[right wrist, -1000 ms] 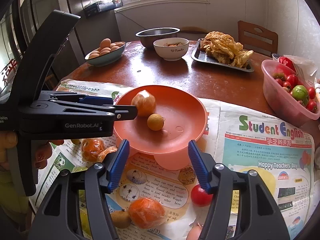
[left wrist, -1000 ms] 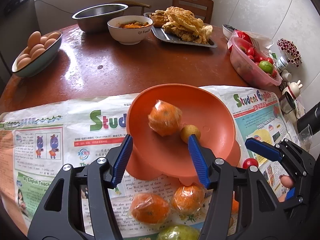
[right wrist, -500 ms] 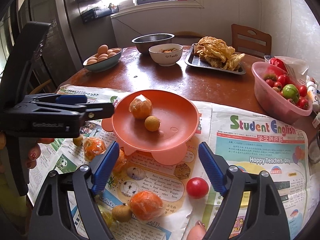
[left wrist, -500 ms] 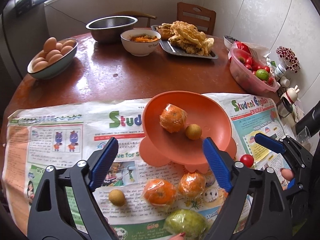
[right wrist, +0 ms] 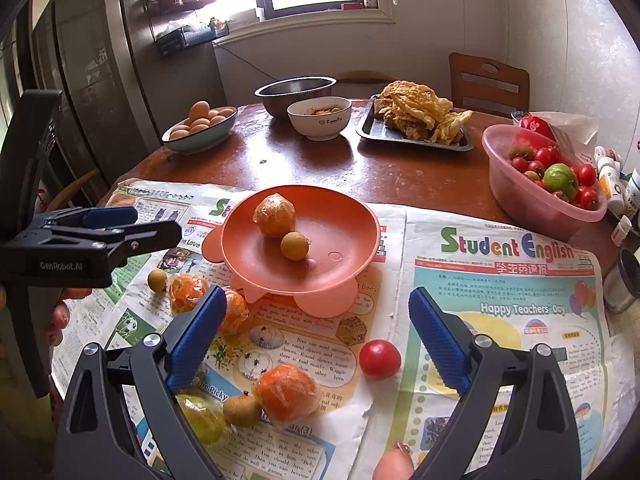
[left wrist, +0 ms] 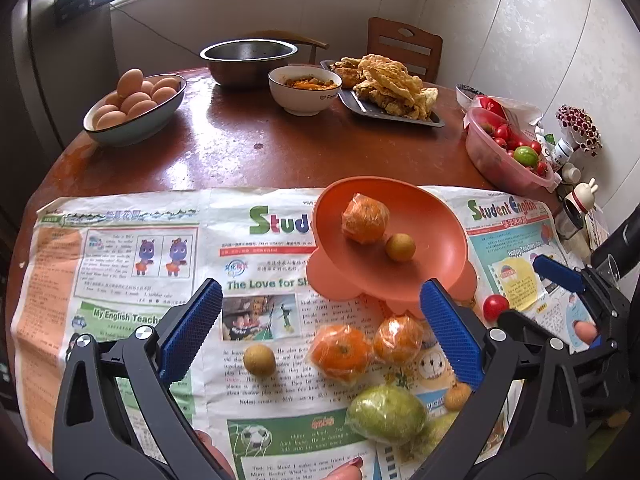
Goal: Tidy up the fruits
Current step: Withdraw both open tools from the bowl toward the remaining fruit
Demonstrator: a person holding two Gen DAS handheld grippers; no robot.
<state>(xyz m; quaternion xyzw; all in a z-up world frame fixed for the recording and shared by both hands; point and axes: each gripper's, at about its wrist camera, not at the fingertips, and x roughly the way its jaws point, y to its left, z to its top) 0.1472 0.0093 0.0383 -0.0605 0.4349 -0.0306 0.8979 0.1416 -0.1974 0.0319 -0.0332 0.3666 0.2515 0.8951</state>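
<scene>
Both tools are held released and empty, jaws spread wide: the left gripper point(left wrist: 320, 320) above the loose fruit, the right gripper point(right wrist: 318, 334) beside it. The orange plate point(right wrist: 348, 240) rests on the newspaper point(right wrist: 500, 280), tilted toward the cameras. An orange point(right wrist: 275, 215) and a small brown fruit point(right wrist: 294, 245) are seated in it, touching. Two more oranges point(left wrist: 340, 352) lie side by side on the paper just before the plate. A green fruit point(left wrist: 386, 414) lies nearer, its long axis running left to right. A tomato point(right wrist: 380, 359) sits apart.
</scene>
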